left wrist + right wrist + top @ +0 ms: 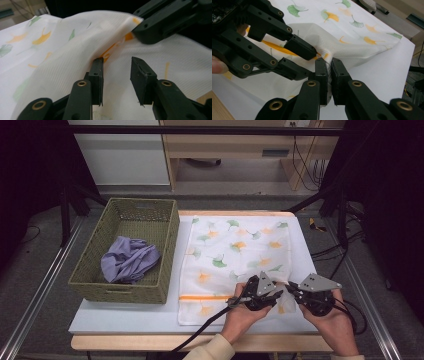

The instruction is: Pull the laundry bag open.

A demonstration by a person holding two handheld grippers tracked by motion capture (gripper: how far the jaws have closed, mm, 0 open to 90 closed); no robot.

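Lower right of frame: right gripper (329, 65) clenched on the white leaf-printed mesh laundry bag (235, 260), lifting its edge; left gripper (116, 66) stands released, jaws apart.

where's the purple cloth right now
In the high view, the purple cloth lies crumpled inside the green woven basket at the table's left, beside the leaf-print mesh bag.

Bright even light on the table, dark surroundings, soft slightly blurry pictures

High view overhead, forward-down; gripper views close, sharing cloth (75, 50).
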